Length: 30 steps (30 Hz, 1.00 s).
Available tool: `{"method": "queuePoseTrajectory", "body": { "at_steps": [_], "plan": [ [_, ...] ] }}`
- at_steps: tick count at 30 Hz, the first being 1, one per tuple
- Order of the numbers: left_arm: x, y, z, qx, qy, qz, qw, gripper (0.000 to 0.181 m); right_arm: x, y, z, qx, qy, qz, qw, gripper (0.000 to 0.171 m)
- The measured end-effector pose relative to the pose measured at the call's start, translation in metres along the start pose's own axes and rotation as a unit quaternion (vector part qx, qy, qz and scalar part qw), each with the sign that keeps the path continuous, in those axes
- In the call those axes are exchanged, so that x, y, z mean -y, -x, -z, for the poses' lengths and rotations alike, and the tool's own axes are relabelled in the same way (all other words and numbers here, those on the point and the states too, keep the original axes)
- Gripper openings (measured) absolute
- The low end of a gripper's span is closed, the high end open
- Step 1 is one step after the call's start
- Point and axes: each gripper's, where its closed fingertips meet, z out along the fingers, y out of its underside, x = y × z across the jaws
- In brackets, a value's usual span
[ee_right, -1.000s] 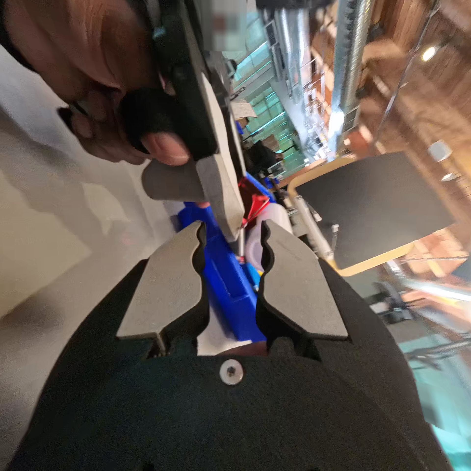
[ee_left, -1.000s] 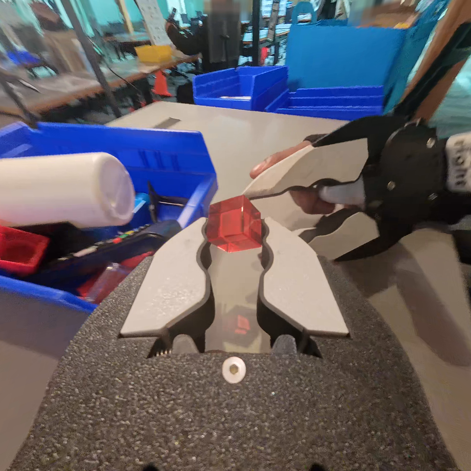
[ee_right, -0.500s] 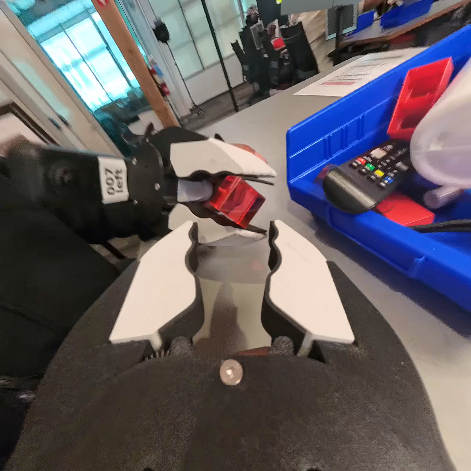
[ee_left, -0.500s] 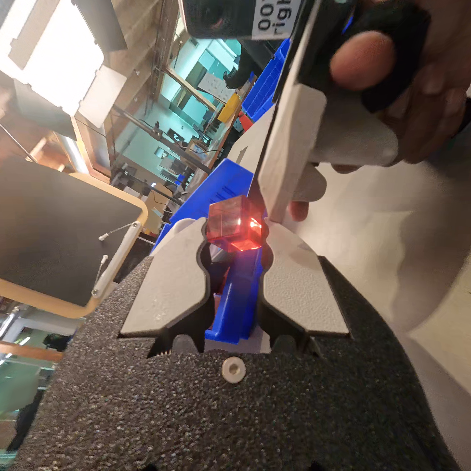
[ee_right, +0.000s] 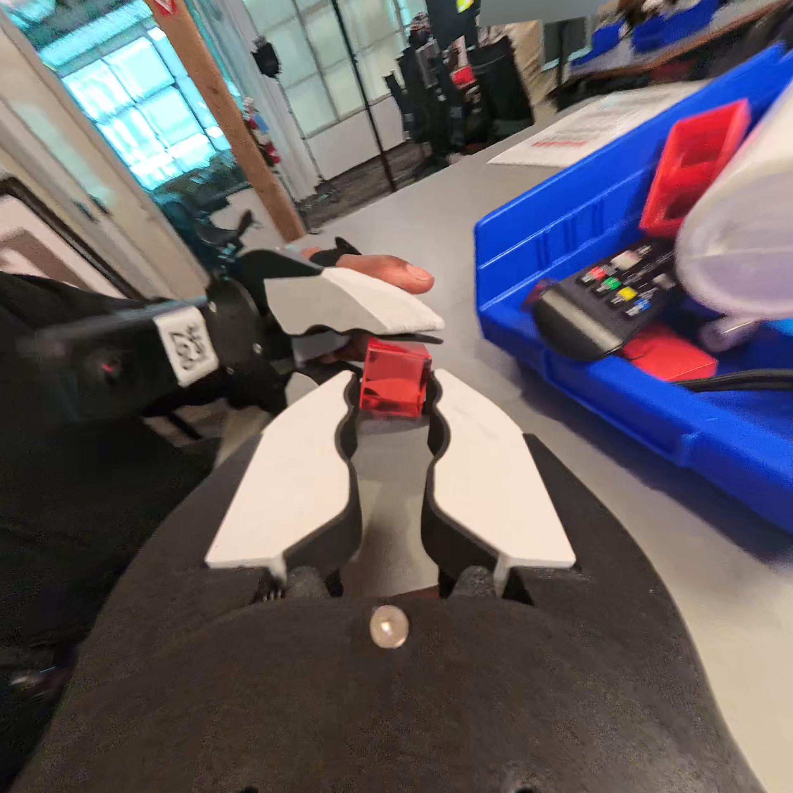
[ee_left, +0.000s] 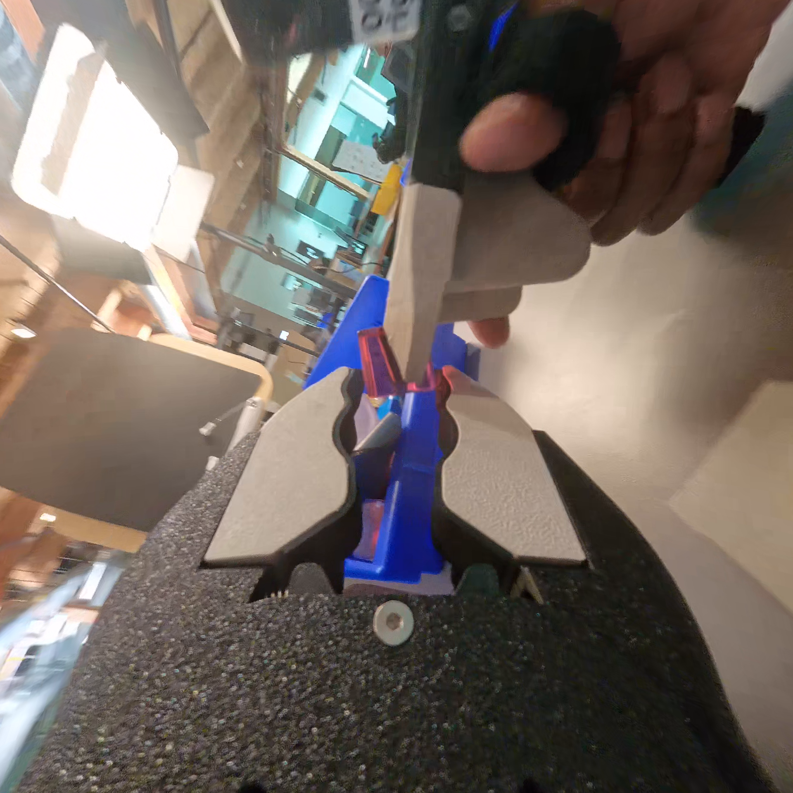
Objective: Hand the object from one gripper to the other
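Since half a second earlier, the red cube (ee_right: 394, 384) had come between the right gripper (ee_right: 391, 379) fingertips, whose fingers (ee_right: 480, 463) pinched it by its two sides. In the left wrist view the left gripper (ee_left: 397, 377) had its fingers (ee_left: 296, 476) spread wider than the cube (ee_left: 379, 364), with a clear gap on the left finger's side; contact at the right fingertip could not be told. Just beyond those fingertips a right gripper finger crossed the cube edge-on. Beyond the right fingers, the left gripper reached in from the left, one finger over the cube. Farther right on the table (ee_right: 429, 214) stood a blue bin (ee_right: 600, 214) holding a remote (ee_right: 600, 300).
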Motion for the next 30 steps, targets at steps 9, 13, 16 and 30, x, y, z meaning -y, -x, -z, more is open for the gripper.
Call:
{"method": "queuePoseTrajectory", "body": {
  "at_steps": [9, 13, 16, 30],
  "plan": [
    [-0.013, -0.005, 0.004, -0.211, 0.005, 0.433, 0.876, 0.045, 0.01, -0.044, 0.021, -0.264, 0.046, 0.332, 0.905, 0.028],
    [-0.004, -0.01, 0.006, -0.266, -0.006, 0.536, 0.801, 0.052, 0.002, -0.038, 0.014, -0.292, 0.078, 0.463, 0.834, 0.028],
    [0.001, -0.02, 0.005, -0.283, 0.0, 0.547, 0.788, 0.052, -0.007, -0.026, 0.004, -0.273, 0.087, 0.521, 0.804, 0.028],
    [-0.001, 0.013, 0.001, -0.205, -0.077, 0.685, 0.694, 0.029, 0.017, -0.019, 0.009, -0.297, 0.001, 0.483, 0.824, 0.028]
  ]
}}
